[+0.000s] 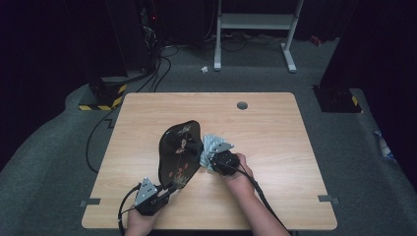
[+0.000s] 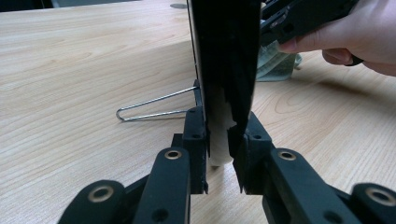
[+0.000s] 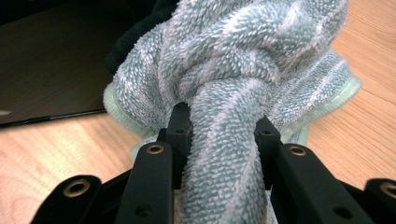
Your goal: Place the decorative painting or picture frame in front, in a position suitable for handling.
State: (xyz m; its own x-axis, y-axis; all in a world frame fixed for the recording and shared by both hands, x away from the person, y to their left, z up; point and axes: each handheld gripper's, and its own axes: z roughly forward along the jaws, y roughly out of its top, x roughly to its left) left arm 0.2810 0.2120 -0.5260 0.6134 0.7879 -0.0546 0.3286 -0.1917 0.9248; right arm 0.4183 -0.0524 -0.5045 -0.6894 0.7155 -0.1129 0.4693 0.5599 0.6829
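From above, a black lacquered tray (image 1: 180, 152) with a curved, leaf-like outline and small red and gold figures painted on its glossy face stands tilted up on the pale wood-grain counter (image 1: 275, 128). The left hand-held gripper (image 1: 164, 194) clamps the tray's near edge, and the right hand-held gripper (image 1: 216, 160) sits just to the tray's right, pressed against a crumpled grey-green cloth (image 1: 212, 145) that touches the tray's right side.

The left gripper view brings out what the high view hides: the tray (image 2: 226, 60) is seen edge-on as a thin dark slab, its chipped lower rim showing a whitish core, with the left hand-held gripper (image 2: 219, 149) closed on it, one black jaw on each face. A bent wire stand (image 2: 149, 107) lies flat on the counter (image 2: 70, 70) just left of the tray, touching its base. Beyond the tray's right face, the person's other hand (image 2: 355, 42) holds the black body of the other gripper above a strip of the cloth (image 2: 275, 65).

The right gripper view gives the cloth's texture: a thick terry towel (image 3: 243, 70) with soft looped pile in grey-green and paler diagonal stripes and a light mint hem, twisted into a rope. The right hand-held gripper (image 3: 222, 130) is shut on that rope, the pile bulging between the jaws. The tray's dark smooth face (image 3: 51, 70) lies to the cloth's left.
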